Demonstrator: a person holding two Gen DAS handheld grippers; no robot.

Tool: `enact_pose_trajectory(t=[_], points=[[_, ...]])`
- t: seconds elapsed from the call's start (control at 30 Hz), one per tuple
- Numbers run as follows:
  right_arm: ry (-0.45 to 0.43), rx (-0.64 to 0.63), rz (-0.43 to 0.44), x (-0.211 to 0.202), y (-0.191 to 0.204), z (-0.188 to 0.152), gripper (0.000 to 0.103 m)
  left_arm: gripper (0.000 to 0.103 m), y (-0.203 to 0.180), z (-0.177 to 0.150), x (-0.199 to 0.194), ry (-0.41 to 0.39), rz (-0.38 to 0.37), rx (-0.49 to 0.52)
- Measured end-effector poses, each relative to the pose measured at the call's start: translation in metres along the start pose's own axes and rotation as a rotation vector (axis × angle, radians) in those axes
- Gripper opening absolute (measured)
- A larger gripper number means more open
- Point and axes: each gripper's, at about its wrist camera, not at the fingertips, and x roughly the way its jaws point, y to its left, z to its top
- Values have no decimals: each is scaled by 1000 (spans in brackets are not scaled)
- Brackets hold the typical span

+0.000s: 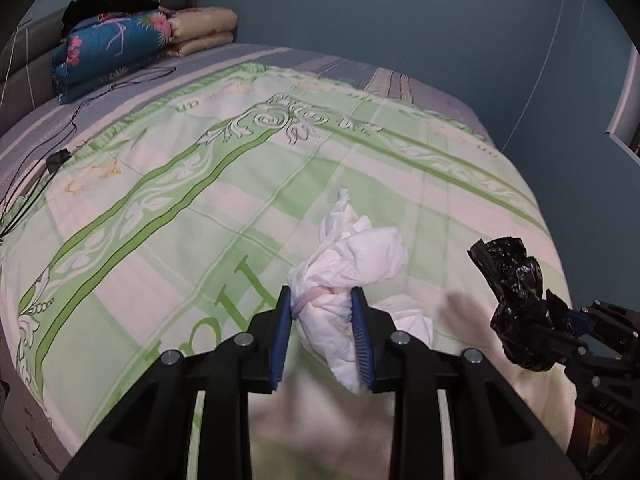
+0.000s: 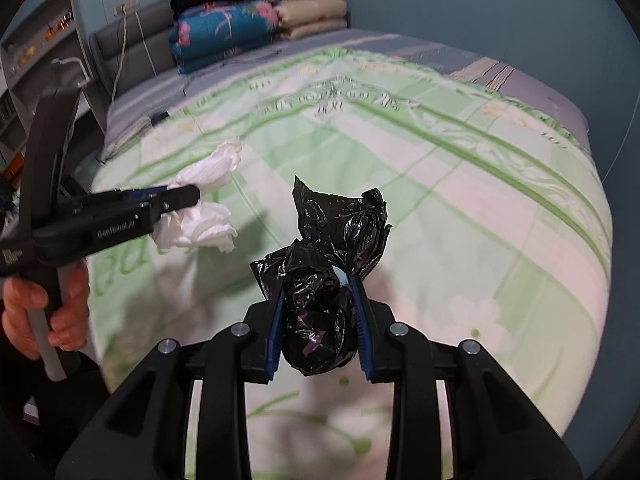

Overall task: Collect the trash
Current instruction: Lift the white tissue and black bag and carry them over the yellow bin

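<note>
**Anna:** Look, both hands are busy now. The left hand-held gripper (image 1: 322, 332) pinches the white bundle (image 1: 352, 264) between its blue pads (image 1: 280, 344), and the right hand-held gripper (image 2: 320, 328) is pressed on the black plastic bag (image 2: 328, 280). Both pieces of trash hang above the bed (image 1: 160, 184), not lying on it.

**Ben:** Yes, I see. The white one is gripped near the pink band around its lower part, and a loose part of it hangs down to the right side. I think this part can slip out or catch on the blanket.

**Anna:** So what is the good way to carry them?

**Ben:** In my opinion, keep both jaws firmly closed and lift a little higher, so nothing drags on the green blanket (image 2: 440, 184). Also keep the two grippers apart, they are quite near each other now.

**Anna:** And the black bag?

**Ben:** It is crumpled and slippery, I suppose. The pads hold its thick lower part, and that is better than holding the thin top. Move it slowly, without shaking.

**Anna:** Where should they go? I do not see any bin.

**Ben:** Me neither, no bin is visible from here. I see only the folded quilts (image 2: 224, 32) at the headboard and some cables (image 1: 48, 152) on the bed. The person should turn away carefully and avoid those cables.
</note>
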Motion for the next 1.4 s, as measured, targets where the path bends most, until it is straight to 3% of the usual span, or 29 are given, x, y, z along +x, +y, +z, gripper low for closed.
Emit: enact_pose_trajectory(t=[0.4, 0.7, 1.0, 1.4], points=[[-178, 54, -56, -132, -13, -43, 29, 27, -75, -34, -138, -208, -106, 122], [-307, 106, -128, -215, -27, -81, 29, 27, -135, -60, -216, -323, -201, 235], [-398, 159, -188, -270, -50, -116, 29, 27, -188, -84, -264, -384, -280, 303], [-460, 255, -290, -324, -86, -172, 29, 27, -253, -106, -283, -405, -368, 406]])
